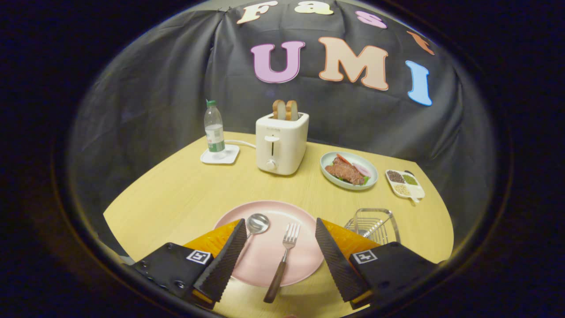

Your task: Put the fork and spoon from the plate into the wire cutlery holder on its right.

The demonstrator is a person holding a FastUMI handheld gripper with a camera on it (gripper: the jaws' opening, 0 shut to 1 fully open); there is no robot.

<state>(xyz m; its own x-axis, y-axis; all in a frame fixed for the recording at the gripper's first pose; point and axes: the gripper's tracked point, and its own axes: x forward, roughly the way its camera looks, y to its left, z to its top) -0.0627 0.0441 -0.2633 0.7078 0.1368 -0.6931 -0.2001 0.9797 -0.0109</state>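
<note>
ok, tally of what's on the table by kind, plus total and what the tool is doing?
Cutlery: 2, fork and spoon, both on the pink plate
Dishes: 3, pink plate, food plate, seasoning tray
Holder: 1, wire cutlery holder
Appliance: 1, toaster
Bottle: 1, water bottle
Coaster: 1
Total: 9
Tool: open, fork between the fingers, untouched.

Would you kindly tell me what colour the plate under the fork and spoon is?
Pale pink, seen in the gripper view: the plate lies between the open tongs.
</note>
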